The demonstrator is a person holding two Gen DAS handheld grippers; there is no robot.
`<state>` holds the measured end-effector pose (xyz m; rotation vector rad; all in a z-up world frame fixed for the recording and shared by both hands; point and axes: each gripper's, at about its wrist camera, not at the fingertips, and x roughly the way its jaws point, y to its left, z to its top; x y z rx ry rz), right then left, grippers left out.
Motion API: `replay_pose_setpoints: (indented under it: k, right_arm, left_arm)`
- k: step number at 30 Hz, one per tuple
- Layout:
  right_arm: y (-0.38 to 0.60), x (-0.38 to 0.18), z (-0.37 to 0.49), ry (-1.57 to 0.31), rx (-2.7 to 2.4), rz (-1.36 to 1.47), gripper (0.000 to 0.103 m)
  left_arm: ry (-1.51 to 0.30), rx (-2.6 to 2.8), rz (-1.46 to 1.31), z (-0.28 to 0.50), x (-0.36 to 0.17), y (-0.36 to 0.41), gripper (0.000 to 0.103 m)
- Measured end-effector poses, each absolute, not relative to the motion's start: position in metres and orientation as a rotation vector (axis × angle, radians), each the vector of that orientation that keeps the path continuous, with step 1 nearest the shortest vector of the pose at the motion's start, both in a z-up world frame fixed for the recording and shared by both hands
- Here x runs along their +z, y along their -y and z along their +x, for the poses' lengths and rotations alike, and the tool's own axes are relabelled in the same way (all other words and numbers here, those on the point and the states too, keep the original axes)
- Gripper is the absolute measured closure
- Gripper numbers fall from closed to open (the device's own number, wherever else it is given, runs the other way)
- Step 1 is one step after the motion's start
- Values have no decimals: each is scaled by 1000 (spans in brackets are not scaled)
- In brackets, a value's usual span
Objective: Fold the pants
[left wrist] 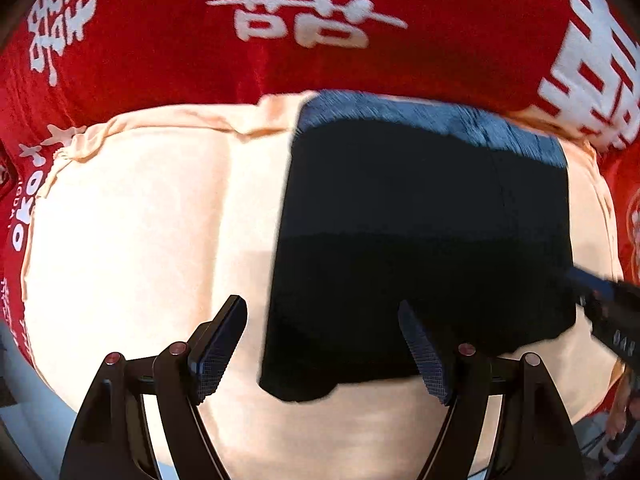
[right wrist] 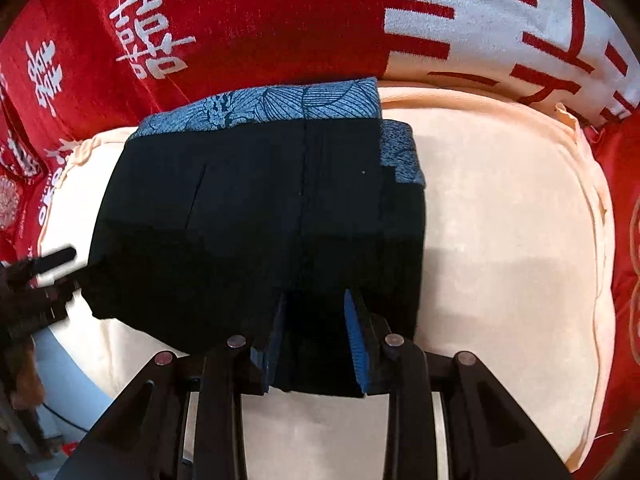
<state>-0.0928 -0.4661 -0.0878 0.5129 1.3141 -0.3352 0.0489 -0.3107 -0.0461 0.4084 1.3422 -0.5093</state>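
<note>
Pants folded into a dark block on the peach cushion; risk lies in the release.
Left wrist: my left gripper hangs spread, grasping nothing, straddling the near-left corner. Right wrist: right gripper is opening astride the near edge; I suspect snagged cloth could drag the top layer loose.

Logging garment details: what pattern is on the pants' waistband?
Blue leaf-line print on waistband; clearest in right wrist view.

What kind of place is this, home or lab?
Probably a home, likely a bed: red bedding with white characters lies under a peach cushion, and folded dark pants with a blue patterned waistband rest on the cushion. No lab fixtures are visible.
</note>
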Motion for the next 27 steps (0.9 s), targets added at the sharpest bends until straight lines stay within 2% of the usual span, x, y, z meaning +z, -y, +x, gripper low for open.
replay_pose_setpoints:
  k: [2,3,4,10,21,27]
  right_arm:
    - [468,-87,-98,-1317,-335,525,63]
    - [471,-86,-100,-1321,-349,523,54]
    - [472,-88,-103,-1327,-380,524,50]
    - [504,-92,-129,-1309,-461,682,50]
    - [528,-101,-152,-1317,-499,803,50]
    - [532,-99,-156,-1320,-489,824,48]
  left_arm:
    - [-1335,-496,396,59,-44,311,24]
    - [-1330,-489,389,66,-43,311,24]
    - [-1324,-482,389,70,-43,312,24]
    - [-1334,-450,377,96,-50,311,24]
    - [-1371,-461,354,111,-60,306,24]
    - [-1460,-574,251,113,-68,302,24]
